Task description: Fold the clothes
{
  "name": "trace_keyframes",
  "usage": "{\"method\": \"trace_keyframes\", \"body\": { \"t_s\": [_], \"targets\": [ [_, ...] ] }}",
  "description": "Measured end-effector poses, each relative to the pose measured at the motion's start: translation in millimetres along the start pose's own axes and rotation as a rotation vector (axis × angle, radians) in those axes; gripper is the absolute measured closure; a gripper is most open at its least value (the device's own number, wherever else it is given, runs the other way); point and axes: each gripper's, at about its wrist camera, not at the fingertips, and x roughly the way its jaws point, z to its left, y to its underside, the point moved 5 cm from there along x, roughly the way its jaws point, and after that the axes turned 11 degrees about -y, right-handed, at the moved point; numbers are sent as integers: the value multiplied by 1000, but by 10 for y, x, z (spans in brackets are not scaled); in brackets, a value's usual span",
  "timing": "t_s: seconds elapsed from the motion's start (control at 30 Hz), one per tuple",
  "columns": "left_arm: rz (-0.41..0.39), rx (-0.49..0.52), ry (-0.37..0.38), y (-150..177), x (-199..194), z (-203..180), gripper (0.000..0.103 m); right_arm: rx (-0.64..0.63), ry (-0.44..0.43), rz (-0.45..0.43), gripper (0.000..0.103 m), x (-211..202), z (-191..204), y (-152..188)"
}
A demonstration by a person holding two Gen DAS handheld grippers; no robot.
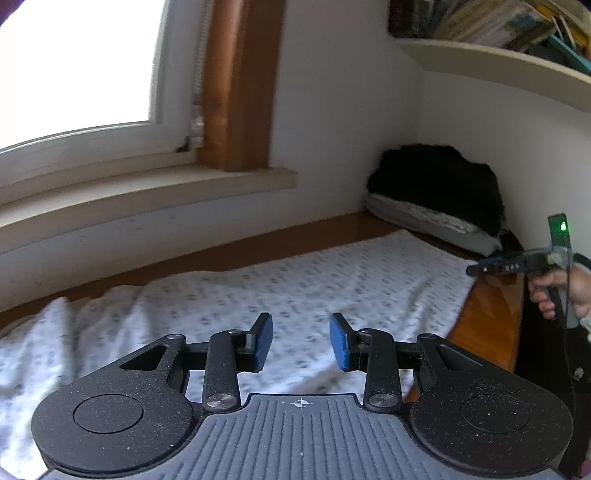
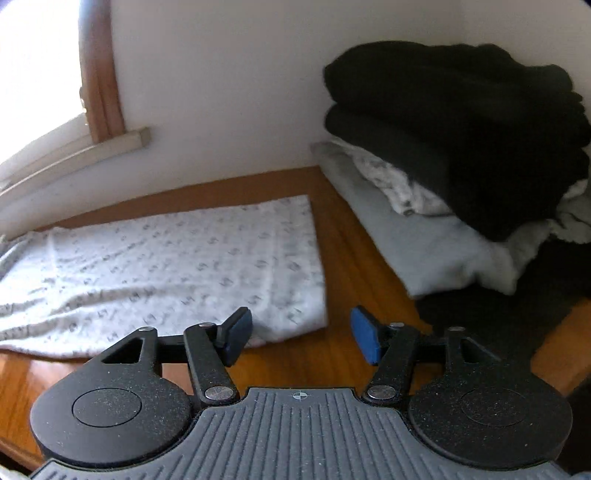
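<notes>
Left wrist view: a bright window (image 1: 74, 62), then a white patterned garment (image 1: 295, 280) lying flat on a wooden table (image 1: 484, 317). The left gripper (image 1: 301, 341) hovers above it, blue pads apart, empty. Right wrist view: the right gripper (image 2: 301, 334), spread wide and empty, sits just off the garment's near corner; a pile of folded clothes (image 2: 461, 155), perhaps sweaters, stands far right.

A room in a home — likely a bedroom or study.
White-framed window (image 1: 74, 74), crowded wall shelf of books (image 1: 498, 22), folded black and white clothes stacked (image 2: 461, 147) on the wooden surface (image 2: 351, 240).
</notes>
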Motion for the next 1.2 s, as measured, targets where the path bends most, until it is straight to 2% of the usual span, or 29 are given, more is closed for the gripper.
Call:
{"method": "trace_keyframes", "body": {
  "t_s": [0.07, 0.13, 0.17, 0.27, 0.37, 0.53, 0.67, 0.7, 0.77, 0.83, 0.9, 0.93, 1.03, 1.1, 1.2],
  "targets": [
    [-7, -11, -37, -3, -79, 178, 62, -18, 0, -4, 42, 84, 42, -35],
    [-14, -22, -75, 4, -161, 355, 62, -88, 23, -3, 61, 144, 136, -92],
    [-19, -35, -93, 13, -207, 454, 62, -133, 39, -2, 75, 172, 195, -125],
    [-32, -73, -146, 50, -330, 752, 62, -267, 84, 0, 95, 255, 375, -226],
    [-34, -96, -209, 100, -410, 1040, 62, -412, 140, -11, 95, 299, 563, -355],
    [-26, -130, -279, 204, -469, 1400, 62, -734, 369, -126, 96, -88, 814, -904],
    [-18, -124, -281, 282, -498, 1465, 62, -858, 500, -90, 96, -193, 746, -1130],
    [-18, -122, -279, 295, -507, 1469, 62, -845, 506, -79, 95, -171, 691, -1125],
    [-17, -122, -267, 315, -534, 1479, 58, -790, 489, 0, 94, -59, 551, -1053],
    [-8, -108, -262, 328, -558, 1485, 55, -715, 447, 79, 84, 59, 420, -926],
    [6, -86, -266, 334, -572, 1506, 54, -650, 422, 117, 62, 122, 344, -809],
    [11, -77, -271, 336, -572, 1519, 54, -617, 409, 136, 60, 154, 307, -751],
    [8, -75, -309, 327, -646, 1623, 49, -600, 376, 98, 46, 172, 448, -675],
    [2, -112, -323, 353, -752, 1735, 47, -608, 318, 63, 36, 202, 687, -625],
    [27, -181, -337, 533, -898, 1875, 47, -552, 153, 27, 35, 300, 1015, -514]
  ]
}}
